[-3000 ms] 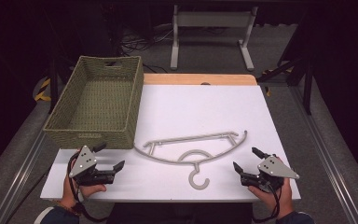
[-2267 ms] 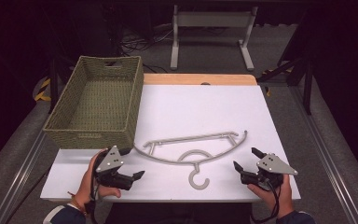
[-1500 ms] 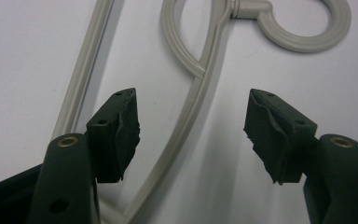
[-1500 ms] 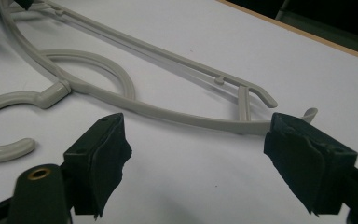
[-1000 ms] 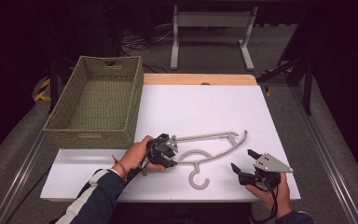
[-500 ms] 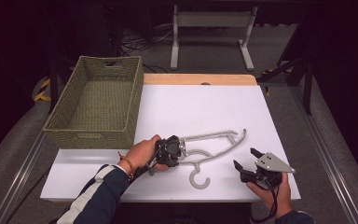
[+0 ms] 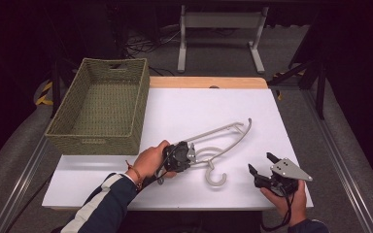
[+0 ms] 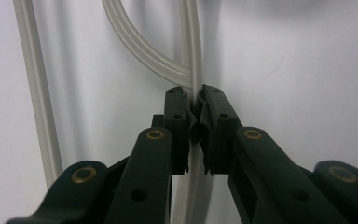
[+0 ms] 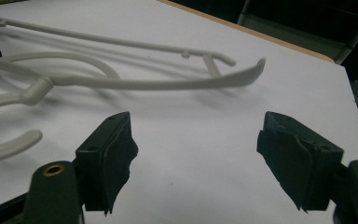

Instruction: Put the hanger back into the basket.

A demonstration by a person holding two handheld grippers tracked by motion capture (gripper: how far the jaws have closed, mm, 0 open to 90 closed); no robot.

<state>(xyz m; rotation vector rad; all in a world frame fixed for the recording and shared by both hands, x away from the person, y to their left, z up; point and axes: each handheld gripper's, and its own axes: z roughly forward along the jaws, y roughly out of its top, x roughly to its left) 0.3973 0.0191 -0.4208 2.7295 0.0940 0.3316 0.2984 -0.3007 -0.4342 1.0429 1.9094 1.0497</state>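
My left gripper (image 7: 190,154) is clamped on the hanger (image 7: 223,138), at table centre; the basket (image 7: 102,104) lies at ten o'clock. It looks light, stiff and slippery, so I'd hold near the neck. My right gripper (image 7: 261,165) waits, jaws apart.

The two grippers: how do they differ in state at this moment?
The left gripper is shut on the hanger; its jaws have just been closing. The right gripper is open in the frames, nothing between its pads, apart from the hanger. Both are hand-held over the white table.
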